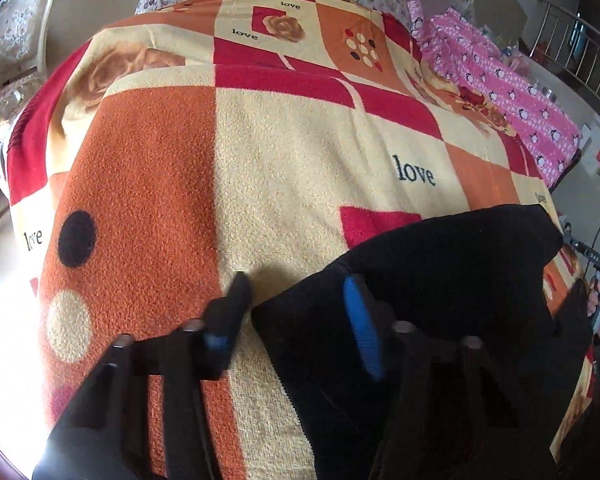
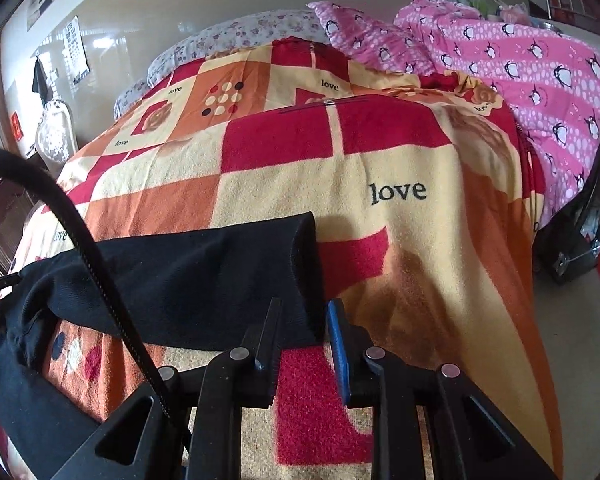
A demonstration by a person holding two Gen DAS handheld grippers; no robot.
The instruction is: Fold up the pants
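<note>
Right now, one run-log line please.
pants: black, on blanket | left tool: open at pants edge | right tool: open, straddling cuff

Black pants (image 2: pixel 188 276) lie on the patterned blanket (image 2: pixel 380 168), right tongs (image 2: pixel 302 312) at their edge.

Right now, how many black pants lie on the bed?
1. The black fabric pants lie across the near end of the patterned orange-red blanket, by both grippers. Others may be hidden.

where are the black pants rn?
The pants lie on the patterned blanket at its near edge: low left in the right wrist view, low right in the left wrist view, beside a red patch.
</note>
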